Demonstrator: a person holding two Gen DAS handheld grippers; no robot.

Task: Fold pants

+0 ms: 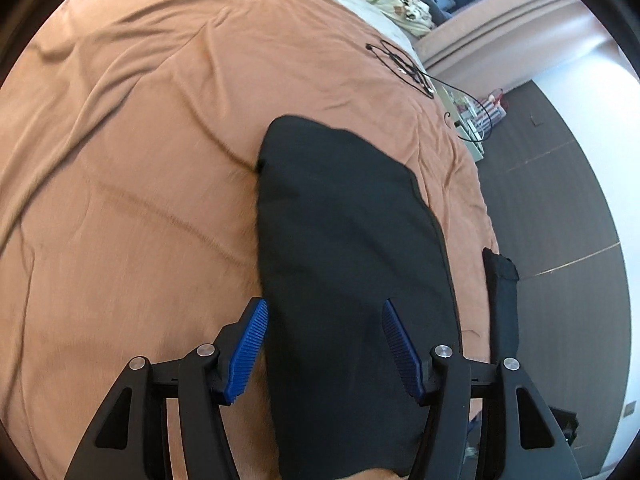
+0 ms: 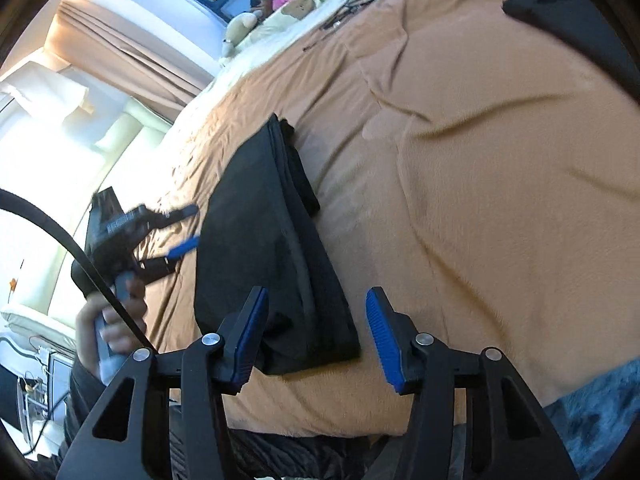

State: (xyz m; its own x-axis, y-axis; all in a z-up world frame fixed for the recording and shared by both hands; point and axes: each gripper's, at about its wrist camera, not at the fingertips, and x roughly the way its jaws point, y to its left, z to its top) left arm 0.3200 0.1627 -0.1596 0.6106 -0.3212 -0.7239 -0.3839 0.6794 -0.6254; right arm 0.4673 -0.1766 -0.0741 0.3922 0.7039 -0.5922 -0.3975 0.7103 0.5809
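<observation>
The black pants [image 1: 340, 248] lie folded into a long flat strip on the orange blanket [image 1: 132, 160]. In the right wrist view the pants [image 2: 264, 248] show layered edges along their right side. My left gripper [image 1: 324, 308] is open and hovers above the near part of the pants, touching nothing. It also shows in the right wrist view [image 2: 188, 228], open, just left of the pants, held in a hand. My right gripper [image 2: 316, 296] is open above the near end of the pants, one finger over the cloth, the other over the blanket.
A black cable [image 1: 404, 66] lies on the blanket at the far end. Pillows and soft toys [image 2: 288, 4] sit at the head of the bed. Another dark garment [image 2: 568, 12] lies at the far right. The bed edge [image 1: 486, 216] drops to a dark floor.
</observation>
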